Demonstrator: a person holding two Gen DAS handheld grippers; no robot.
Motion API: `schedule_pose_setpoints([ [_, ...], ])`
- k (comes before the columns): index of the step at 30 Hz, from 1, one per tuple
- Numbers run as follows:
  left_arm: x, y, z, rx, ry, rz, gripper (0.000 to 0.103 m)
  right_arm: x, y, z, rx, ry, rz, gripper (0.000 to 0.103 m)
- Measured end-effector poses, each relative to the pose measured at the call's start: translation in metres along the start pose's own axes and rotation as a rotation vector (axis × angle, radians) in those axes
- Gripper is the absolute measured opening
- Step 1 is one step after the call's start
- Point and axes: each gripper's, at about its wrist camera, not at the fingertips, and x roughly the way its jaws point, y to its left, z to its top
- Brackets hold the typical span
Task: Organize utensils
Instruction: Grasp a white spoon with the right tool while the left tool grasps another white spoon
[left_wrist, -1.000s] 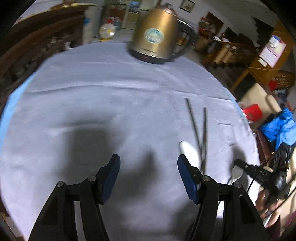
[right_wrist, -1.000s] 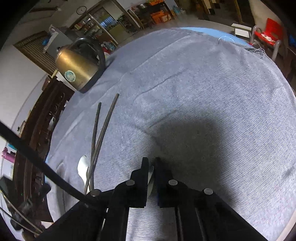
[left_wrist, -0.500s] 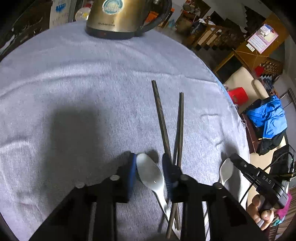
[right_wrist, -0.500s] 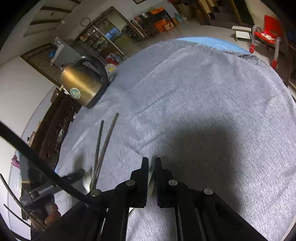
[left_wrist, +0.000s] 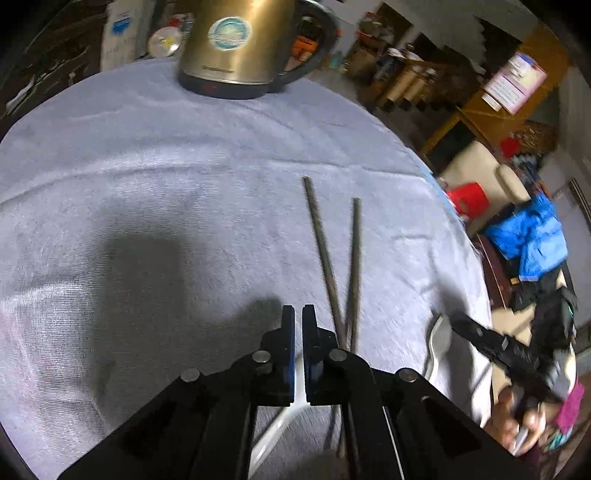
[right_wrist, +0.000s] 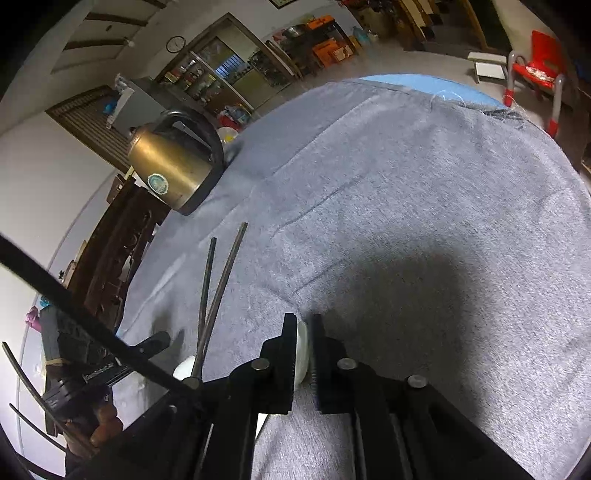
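Note:
Two dark chopsticks (left_wrist: 321, 240) (right_wrist: 207, 288) lie crossed at their near ends on the grey tablecloth (left_wrist: 147, 184). My left gripper (left_wrist: 298, 325) is closing, its jaws nearly together on a white spoon (left_wrist: 280, 424) whose handle sticks out below the pads, just left of the chopsticks. The right wrist view shows that spoon (right_wrist: 184, 369) beside the left gripper (right_wrist: 160, 338). My right gripper (right_wrist: 303, 332) has a second white spoon (right_wrist: 301, 350) between its pads while its jaws begin opening. In the left wrist view this spoon (left_wrist: 439, 339) rests low on the cloth at the right gripper (left_wrist: 456, 324).
A brass-coloured kettle (left_wrist: 236, 44) (right_wrist: 170, 166) stands at the far side of the round table. A person's hand (left_wrist: 517, 417) holds the right gripper near the table's right edge. A red chair (right_wrist: 535, 70) stands on the floor beyond the table.
My left gripper swung right to the spoon beside the chopsticks and narrowed from wide open to nearly together on it. The gap between the right gripper's pads has widened slightly around its spoon.

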Motion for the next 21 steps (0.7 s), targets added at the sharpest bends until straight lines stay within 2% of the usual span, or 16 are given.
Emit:
schedule_pose_setpoints([
  [1, 0.000, 0.000, -0.002, 0.012, 0.011, 0.006, 0.025, 0.001, -0.002, 0.001, 0.007, 0.015, -0.005, 0.018],
  [2, 0.001, -0.002, -0.004, 0.032, 0.027, 0.020, 0.035, 0.002, -0.003, 0.002, 0.011, 0.030, -0.007, 0.024],
  [3, 0.004, -0.006, -0.005, 0.054, 0.030, 0.033, 0.044, 0.003, -0.005, 0.003, 0.018, 0.045, -0.008, 0.036],
  [6, 0.012, -0.018, -0.012, 0.138, 0.047, 0.063, 0.044, 0.003, -0.007, 0.000, 0.014, 0.043, -0.011, 0.040],
  [10, 0.021, -0.027, -0.016, 0.208, 0.041, 0.110, 0.043, 0.006, 0.006, -0.003, -0.059, 0.041, -0.060, 0.041],
  [11, 0.022, -0.029, -0.015, 0.223, 0.040, 0.117, 0.042, 0.007, 0.009, -0.004, -0.080, 0.039, -0.071, 0.041],
  [12, 0.021, -0.030, -0.017, 0.231, 0.028, 0.125, 0.033, 0.008, 0.014, -0.005, -0.117, 0.035, -0.093, 0.039],
  [13, 0.022, -0.030, -0.017, 0.239, 0.026, 0.127, 0.021, 0.010, 0.019, -0.006, -0.154, 0.031, -0.119, 0.029],
  [15, 0.022, -0.030, -0.017, 0.250, 0.018, 0.128, 0.016, 0.017, 0.026, -0.009, -0.205, 0.040, -0.145, 0.009],
  [16, 0.021, -0.028, -0.018, 0.252, 0.019, 0.121, 0.000, 0.018, 0.028, -0.010, -0.225, 0.031, -0.149, 0.009],
  [18, 0.020, -0.025, -0.019, 0.248, 0.027, 0.129, 0.000, 0.017, 0.030, -0.010, -0.234, 0.023, -0.152, 0.007],
  [21, 0.010, -0.015, -0.021, 0.216, -0.004, 0.127, 0.000, 0.007, 0.030, -0.011, -0.222, -0.017, -0.111, 0.006],
])
